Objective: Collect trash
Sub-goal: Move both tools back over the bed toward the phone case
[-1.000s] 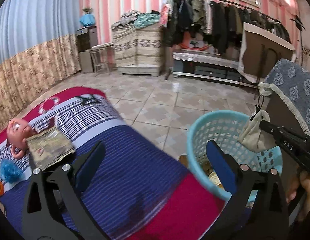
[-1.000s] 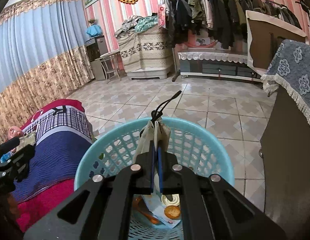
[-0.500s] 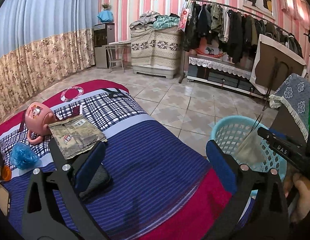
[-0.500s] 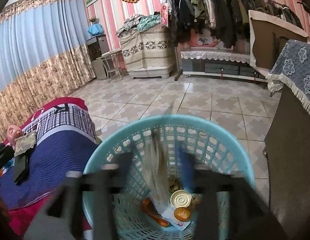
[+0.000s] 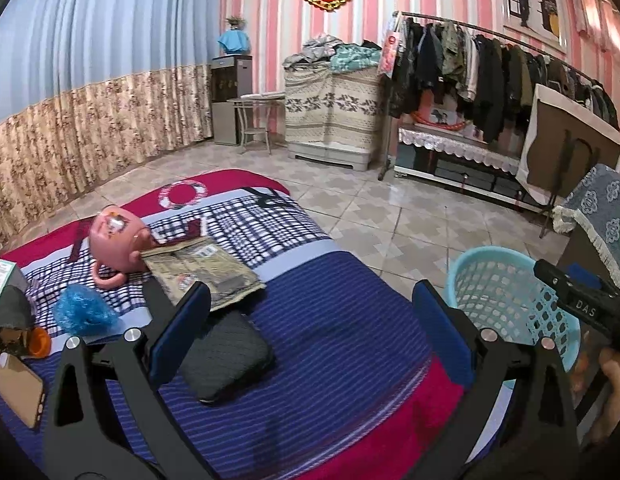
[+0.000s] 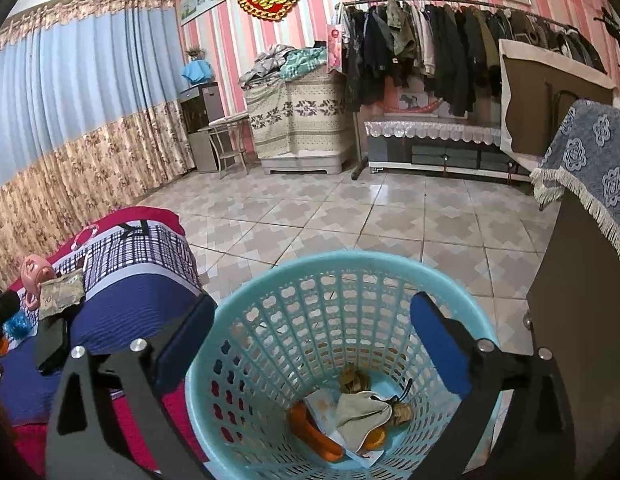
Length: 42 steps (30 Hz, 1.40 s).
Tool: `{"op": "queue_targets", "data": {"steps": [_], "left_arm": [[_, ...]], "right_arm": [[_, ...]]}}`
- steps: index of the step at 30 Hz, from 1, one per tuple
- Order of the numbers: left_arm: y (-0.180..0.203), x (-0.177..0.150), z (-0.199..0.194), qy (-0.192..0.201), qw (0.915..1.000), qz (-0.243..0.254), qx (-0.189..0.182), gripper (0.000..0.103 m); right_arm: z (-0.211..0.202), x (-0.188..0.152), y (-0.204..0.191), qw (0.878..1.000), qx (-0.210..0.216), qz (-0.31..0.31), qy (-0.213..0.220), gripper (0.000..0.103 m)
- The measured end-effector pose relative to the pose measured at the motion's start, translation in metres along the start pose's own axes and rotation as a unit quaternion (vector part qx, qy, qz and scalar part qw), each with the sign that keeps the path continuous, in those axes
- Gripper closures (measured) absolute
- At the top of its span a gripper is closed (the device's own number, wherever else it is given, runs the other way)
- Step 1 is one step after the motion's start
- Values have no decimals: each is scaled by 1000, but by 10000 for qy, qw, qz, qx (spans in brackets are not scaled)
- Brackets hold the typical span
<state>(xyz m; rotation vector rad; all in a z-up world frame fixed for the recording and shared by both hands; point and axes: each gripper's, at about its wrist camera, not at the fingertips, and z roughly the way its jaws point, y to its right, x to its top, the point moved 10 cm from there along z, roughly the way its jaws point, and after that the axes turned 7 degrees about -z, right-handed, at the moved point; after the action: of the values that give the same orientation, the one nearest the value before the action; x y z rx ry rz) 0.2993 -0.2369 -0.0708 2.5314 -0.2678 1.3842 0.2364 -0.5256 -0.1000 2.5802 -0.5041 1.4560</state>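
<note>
Right wrist: basket rim (image 6: 338,258) between opening tongs (image 6: 312,330).

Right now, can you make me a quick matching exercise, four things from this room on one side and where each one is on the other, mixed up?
Things:
1. beige pouch
2. pink mug
3. black case
4. phone

Places:
A. left edge of the bed, near the camera
B. bottom of the basket
C. just ahead of the left gripper
D. checked part of the blanket

Pairs: 1-B, 2-D, 3-C, 4-A
</note>
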Motion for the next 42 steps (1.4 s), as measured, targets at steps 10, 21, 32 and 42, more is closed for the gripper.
{"op": "queue_targets", "data": {"steps": [10,21,32,42], "left_arm": [[-50,-6,-19,8,9993,-128,342,6],[-120,-16,-45,-14,9967,-456,665,6],[-164,-23,-66,27,9936,-637,937,6],[-205,-13,-90,164,9905,-760,1134,6]], "right_arm": [[-3,-4,-25,9996,69,-265,-103,5],[-12,-11,-44,9983,-9,-578,-52,5],[-20,-14,-52,9979,-31,-640,-66,5],[-31,-16,-74,9976,225,-641,-131,5]]}}
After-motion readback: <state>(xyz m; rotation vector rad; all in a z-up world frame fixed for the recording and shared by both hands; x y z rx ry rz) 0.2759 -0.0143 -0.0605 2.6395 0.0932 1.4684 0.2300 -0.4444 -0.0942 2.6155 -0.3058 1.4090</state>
